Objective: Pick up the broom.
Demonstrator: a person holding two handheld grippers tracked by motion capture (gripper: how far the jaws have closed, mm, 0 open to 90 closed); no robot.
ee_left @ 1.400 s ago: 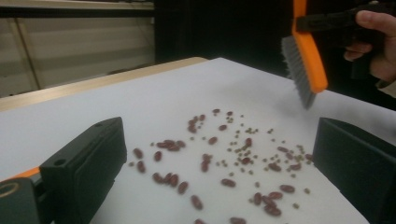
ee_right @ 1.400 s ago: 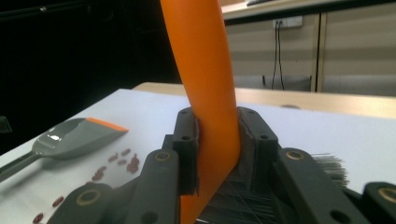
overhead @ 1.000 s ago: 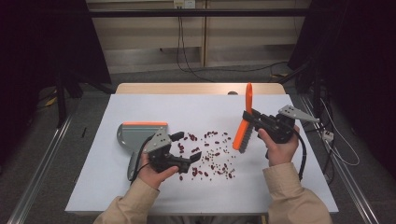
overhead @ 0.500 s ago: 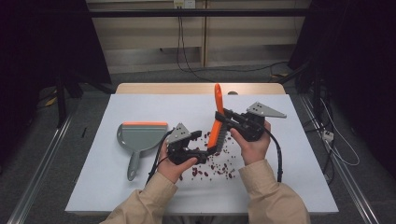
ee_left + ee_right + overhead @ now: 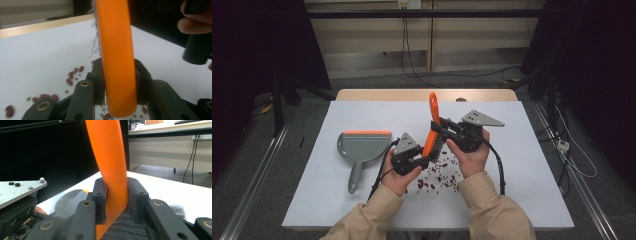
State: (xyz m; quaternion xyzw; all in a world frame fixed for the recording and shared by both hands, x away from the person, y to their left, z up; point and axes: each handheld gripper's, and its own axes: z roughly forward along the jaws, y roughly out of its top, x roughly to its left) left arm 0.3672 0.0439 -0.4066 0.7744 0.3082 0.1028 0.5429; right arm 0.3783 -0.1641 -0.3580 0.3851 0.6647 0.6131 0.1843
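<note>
From the high view, a long orange plastic hand brush (image 5: pixel 430 125) stands tilted over the middle of the white table (image 5: pixel 522 165), its handle tip pointing toward 12 o'clock and its dark bristle end low, above a scatter of small dark red beans (image 5: pixel 439 179). The left gripper (image 5: pixel 421 161) meets the brush's lower end from 7 o'clock, and the right gripper (image 5: pixel 438 129) meets it higher up from 3 o'clock. A grey plastic dustpan with an orange front edge (image 5: pixel 362 147) lies flat at 9 o'clock of the hands, apart from them. In the left gripper view, the jaws press both sides of the smooth, rounded orange end (image 5: pixel 117 60), with thin pale bristles beyond it and beans on the table below. In the right gripper view, the jaws clamp the flat orange handle (image 5: pixel 110 167), which rises between them; dark bristles spread beneath.
</note>
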